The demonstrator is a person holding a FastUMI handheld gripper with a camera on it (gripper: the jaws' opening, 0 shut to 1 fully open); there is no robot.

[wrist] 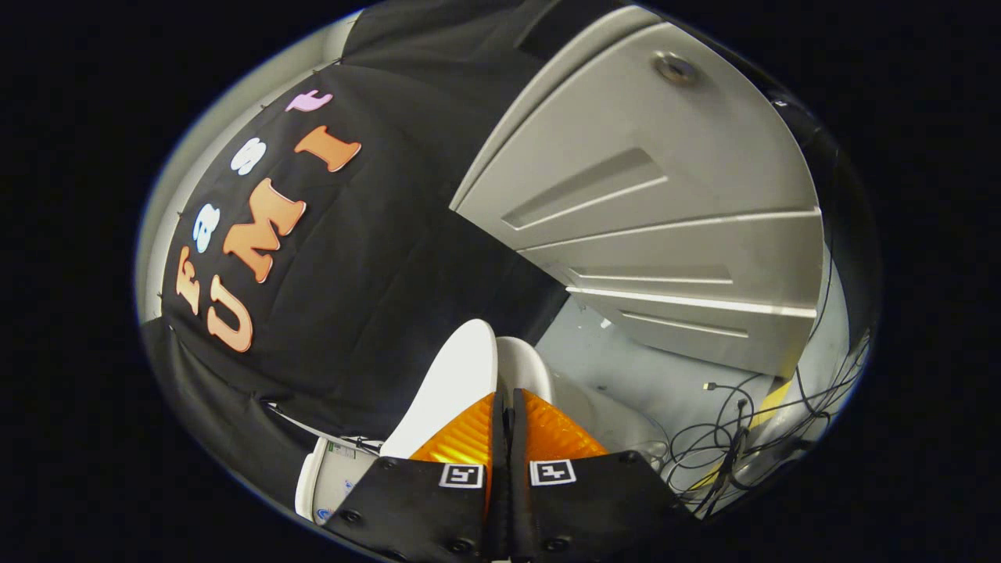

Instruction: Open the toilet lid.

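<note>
Gripper at lower centre, fingers pressed nearly together, holding nothing. White plastic toilet lid raised just beyond and left of fingertips, beside white toilet bowl. Grey panelled door upper right; black cables lower right.

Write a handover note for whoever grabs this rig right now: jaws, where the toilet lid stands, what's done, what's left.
Gripper: jaws closed together, nothing visibly pinched between them.
White plastic toilet lid: raised, standing on edge just ahead of the fingers, slightly to one side of them, in front of the black cloth wall.
White toilet seat rim: beside the lid, just beyond the fingertips.
Done: lid looks lifted off the seat.
Left: check it stays up on its own, then back away. Mind the black cables on the grey floor near the grey panelled door.
</note>
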